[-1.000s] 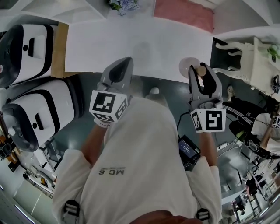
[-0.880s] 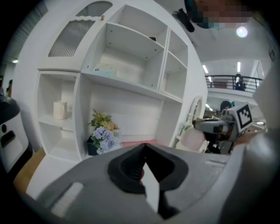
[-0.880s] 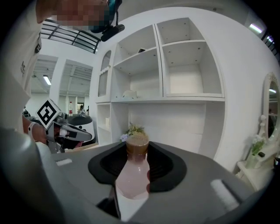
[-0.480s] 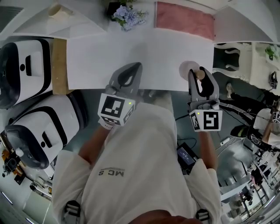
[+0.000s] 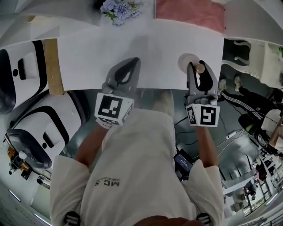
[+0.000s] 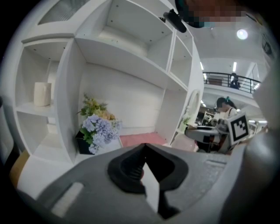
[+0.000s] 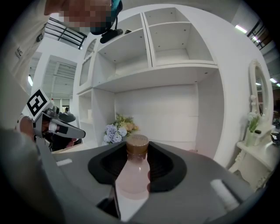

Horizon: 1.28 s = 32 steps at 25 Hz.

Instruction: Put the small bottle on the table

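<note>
Small bottle [image 7: 132,175], pale pink with a brown cap, is clamped between the right gripper's [image 5: 197,70] jaws, which stand partly apart around its body, over the near right edge of the white table [image 5: 132,44]. Left gripper [image 5: 125,73] hangs over the table's near edge, its 2 jaws closed together on nothing. Flowers [image 5: 116,6] stand at the table's far side.

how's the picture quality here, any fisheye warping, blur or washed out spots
Head view: wide-angle bowing, and the white table is washed out, nearly featureless. Left gripper view: heavy fisheye, dark round border, shelves curve. Right gripper view: same warping; the small bottle up close looks pale and a bit soft.
</note>
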Tool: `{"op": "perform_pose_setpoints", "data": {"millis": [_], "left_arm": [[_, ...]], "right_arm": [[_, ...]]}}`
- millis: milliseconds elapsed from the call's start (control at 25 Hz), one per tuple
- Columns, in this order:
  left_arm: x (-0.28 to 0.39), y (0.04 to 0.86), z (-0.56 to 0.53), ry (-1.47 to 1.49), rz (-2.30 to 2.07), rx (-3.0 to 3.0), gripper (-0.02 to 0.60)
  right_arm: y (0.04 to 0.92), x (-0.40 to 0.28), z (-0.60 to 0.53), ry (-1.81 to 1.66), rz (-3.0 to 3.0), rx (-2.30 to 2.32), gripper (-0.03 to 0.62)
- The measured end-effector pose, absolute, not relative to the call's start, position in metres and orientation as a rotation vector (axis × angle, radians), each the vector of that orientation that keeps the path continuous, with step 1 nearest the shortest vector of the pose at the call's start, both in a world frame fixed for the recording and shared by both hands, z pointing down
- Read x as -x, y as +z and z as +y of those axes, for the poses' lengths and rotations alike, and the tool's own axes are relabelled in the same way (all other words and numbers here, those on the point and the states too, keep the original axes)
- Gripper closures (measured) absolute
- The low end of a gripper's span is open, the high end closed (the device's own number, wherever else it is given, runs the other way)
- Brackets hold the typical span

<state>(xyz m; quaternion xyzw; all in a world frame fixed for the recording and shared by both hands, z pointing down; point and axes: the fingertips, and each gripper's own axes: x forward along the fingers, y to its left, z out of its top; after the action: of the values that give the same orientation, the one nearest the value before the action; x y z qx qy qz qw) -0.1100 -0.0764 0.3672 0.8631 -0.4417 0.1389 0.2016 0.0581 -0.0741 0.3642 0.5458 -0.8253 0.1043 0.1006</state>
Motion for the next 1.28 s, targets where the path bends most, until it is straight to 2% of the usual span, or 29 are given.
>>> {"op": "perform_pose_setpoints", "data": {"millis": [640, 1280], "left_arm": [[0.084, 0.476, -0.078, 0.558, -1.206, -2.397, 0.580], [0.075, 0.527, -0.078, 0.611, -1.239, -2.305, 0.580]], "right_arm": [[0.500, -0.098, -0.103, 0.338, -2.334, -1.762, 0.454], [0.568, -0.117, -0.136, 0.379, -2.298, -1.788, 0.454]]}}
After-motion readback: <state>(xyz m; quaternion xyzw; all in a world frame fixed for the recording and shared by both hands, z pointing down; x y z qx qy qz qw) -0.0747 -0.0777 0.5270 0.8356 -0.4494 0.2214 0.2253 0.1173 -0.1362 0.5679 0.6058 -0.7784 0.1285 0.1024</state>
